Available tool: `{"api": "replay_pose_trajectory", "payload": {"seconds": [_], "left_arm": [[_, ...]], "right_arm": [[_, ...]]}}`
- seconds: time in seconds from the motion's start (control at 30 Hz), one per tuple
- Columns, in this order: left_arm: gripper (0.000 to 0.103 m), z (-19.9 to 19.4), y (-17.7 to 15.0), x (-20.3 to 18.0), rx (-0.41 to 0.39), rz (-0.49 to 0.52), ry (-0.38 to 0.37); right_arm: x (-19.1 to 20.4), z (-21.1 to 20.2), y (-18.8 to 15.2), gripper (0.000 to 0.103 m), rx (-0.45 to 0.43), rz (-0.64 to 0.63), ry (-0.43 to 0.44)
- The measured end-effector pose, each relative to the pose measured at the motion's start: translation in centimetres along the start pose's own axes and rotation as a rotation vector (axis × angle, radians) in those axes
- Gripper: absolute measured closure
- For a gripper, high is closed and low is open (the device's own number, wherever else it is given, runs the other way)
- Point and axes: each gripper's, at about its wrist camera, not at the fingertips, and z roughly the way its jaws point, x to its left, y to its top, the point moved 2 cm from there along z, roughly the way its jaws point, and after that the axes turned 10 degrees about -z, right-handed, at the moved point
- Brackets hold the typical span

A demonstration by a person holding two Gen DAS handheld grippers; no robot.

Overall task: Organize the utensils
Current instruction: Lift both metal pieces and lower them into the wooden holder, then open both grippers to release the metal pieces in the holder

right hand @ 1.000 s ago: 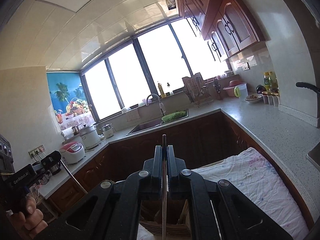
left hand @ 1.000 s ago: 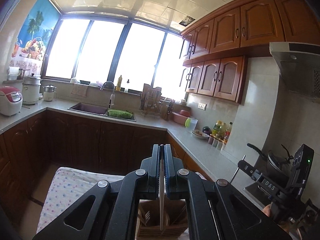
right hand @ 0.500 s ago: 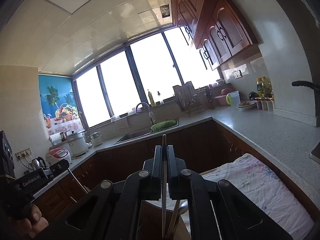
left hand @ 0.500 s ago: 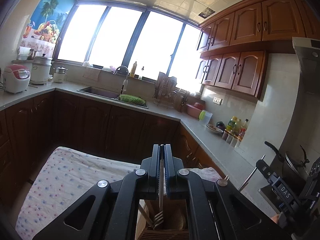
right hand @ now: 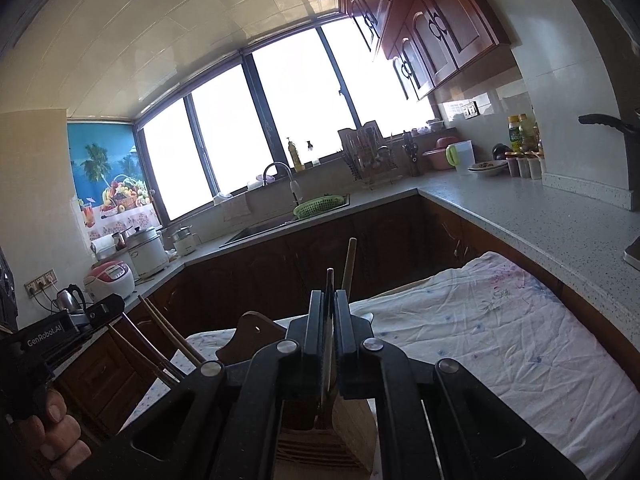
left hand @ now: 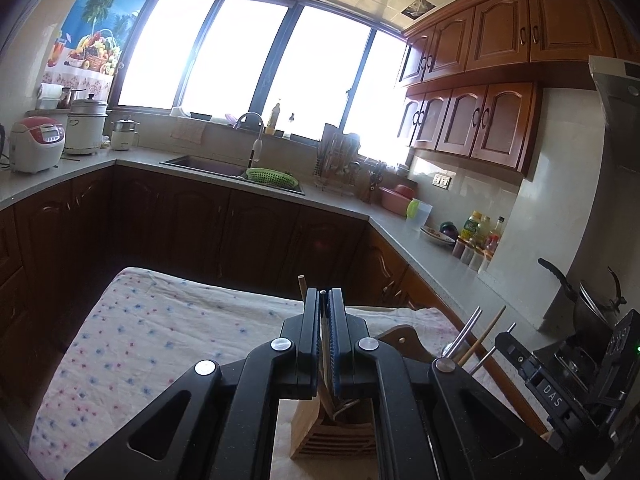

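Note:
My left gripper (left hand: 325, 300) is shut on a thin utensil handle (left hand: 322, 293) that runs down into the wooden utensil holder (left hand: 320, 432) below it. A wooden stick (left hand: 301, 286) stands beside the fingers. My right gripper (right hand: 329, 300) is shut on a thin metal utensil (right hand: 329, 280) that also reaches down into the holder (right hand: 344, 420). A wooden handle (right hand: 349, 262) stands just right of it. Chopsticks (left hand: 482, 336) and metal handles lean out at the holder's right in the left wrist view. The other gripper shows at each view's edge.
The holder stands on a table with a flowered cloth (left hand: 152, 340). A wooden board (right hand: 252, 330) stands by the holder. Dark cabinets and a grey counter (right hand: 540, 220) surround the table, with a sink and green basket (left hand: 271, 177), rice cookers (left hand: 36, 144), bottles and a pot (left hand: 592, 312).
Both grippers have lowered toward the holder with their utensils. The table and holder now sit closer, and other utensils' handles have come into view.

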Motion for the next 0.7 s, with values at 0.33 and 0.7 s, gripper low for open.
{"api": "replay_pose_trajectory", "payload": {"seconds": [0.33, 0.7], "left_arm": [[0.100, -1.9, -0.8, 1.4, 0.006, 0.008, 0.010], [0.082, -2.9, -0.3, 1.0, 0.044, -0.033, -0.017]], "right_arm": [[-0.4, 0.4, 0.3, 0.099, 0.030, 0.006, 0.006], [-0.8, 0.5, 0.1, 0.088, 0.067, 0.053, 0.054]]}}
